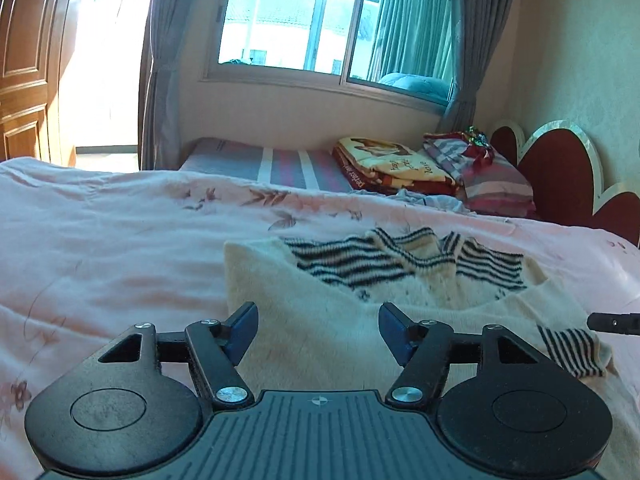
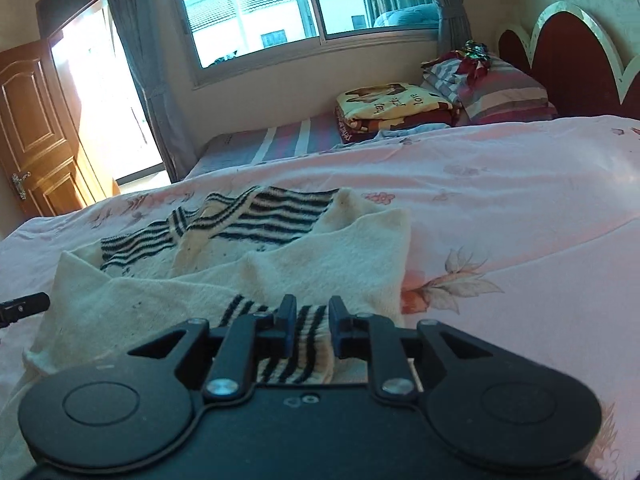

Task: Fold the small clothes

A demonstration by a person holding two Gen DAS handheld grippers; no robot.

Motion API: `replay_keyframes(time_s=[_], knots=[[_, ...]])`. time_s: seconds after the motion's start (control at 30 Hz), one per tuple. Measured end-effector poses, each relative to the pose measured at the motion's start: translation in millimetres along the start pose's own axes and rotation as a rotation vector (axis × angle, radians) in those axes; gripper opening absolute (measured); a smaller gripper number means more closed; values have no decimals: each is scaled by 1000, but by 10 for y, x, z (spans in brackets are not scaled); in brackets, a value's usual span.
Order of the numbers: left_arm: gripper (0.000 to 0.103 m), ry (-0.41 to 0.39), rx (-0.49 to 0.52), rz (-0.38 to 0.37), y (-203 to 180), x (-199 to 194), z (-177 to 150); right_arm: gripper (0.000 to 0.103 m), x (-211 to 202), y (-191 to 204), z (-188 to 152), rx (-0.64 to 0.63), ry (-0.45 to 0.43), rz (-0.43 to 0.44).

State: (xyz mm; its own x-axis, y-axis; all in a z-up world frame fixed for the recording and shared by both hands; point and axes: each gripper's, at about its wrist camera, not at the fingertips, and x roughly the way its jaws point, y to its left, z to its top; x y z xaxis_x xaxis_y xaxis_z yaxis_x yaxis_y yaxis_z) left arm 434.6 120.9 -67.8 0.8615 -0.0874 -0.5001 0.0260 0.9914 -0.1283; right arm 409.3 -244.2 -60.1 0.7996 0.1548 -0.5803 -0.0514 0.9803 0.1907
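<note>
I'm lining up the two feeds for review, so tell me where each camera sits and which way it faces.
Left wrist view: on the left gripper, looking forward and down across the cream sweater on the pink bedspread toward the window; its fingers stand apart over the sweater, holding nothing.
Right wrist view: on the right gripper, facing the same way; its fingers straddle the striped cuff.
Shared: sweater, bedspread, window, folded blankets, headboard.

Lettering is carried only by the folded yellow-and-red blanket at the far side of the bed, left of the striped pillow. The word "love" can be read there; the remaining script is too small.
</note>
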Motion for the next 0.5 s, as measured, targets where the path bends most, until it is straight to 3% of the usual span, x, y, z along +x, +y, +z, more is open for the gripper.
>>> replay_keyframes(time_s=[0.17, 0.3, 0.5], knots=[[66, 19, 60, -23, -106, 351, 134, 19, 130, -110, 119, 37, -11, -9], [66, 145, 44, 77, 51, 753, 44, 19, 221, -102, 125, 38, 3, -6], [67, 89, 51, 50, 57, 616, 81, 19, 209, -78, 84, 47, 0, 6]])
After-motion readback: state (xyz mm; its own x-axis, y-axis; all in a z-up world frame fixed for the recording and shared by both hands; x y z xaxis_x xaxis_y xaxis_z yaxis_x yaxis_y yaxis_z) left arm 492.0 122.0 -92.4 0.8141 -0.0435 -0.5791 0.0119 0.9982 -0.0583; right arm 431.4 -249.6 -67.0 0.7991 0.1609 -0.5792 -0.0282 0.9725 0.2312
